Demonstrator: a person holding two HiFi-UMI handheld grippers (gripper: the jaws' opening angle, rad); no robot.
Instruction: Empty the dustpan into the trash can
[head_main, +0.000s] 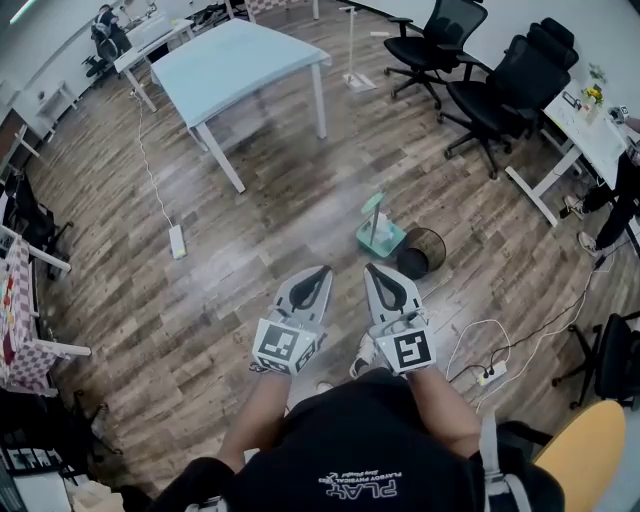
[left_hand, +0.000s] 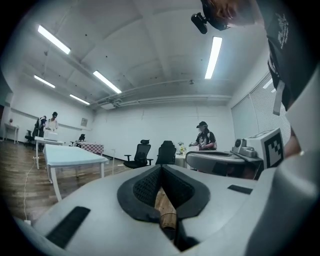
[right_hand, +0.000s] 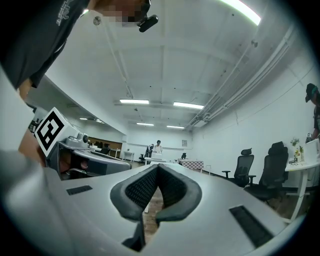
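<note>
In the head view, a teal dustpan (head_main: 380, 236) with an upright handle stands on the wooden floor. Just to its right is a black mesh trash can (head_main: 423, 252). Both lie ahead of my grippers, apart from them. My left gripper (head_main: 324, 270) and my right gripper (head_main: 371, 267) are held side by side at waist height, pointing forward. In the left gripper view the left gripper (left_hand: 161, 166) has its jaws closed tip to tip with nothing between them. The right gripper (right_hand: 158, 165) looks the same in its own view. Neither gripper view shows the dustpan or the can.
A light blue table (head_main: 240, 60) stands ahead on the left. Black office chairs (head_main: 505, 90) and a white desk (head_main: 590, 130) are on the right. A power strip (head_main: 177, 241) with its cable lies on the floor at left, and another (head_main: 490, 375) at right. A person (left_hand: 203, 136) stands far off.
</note>
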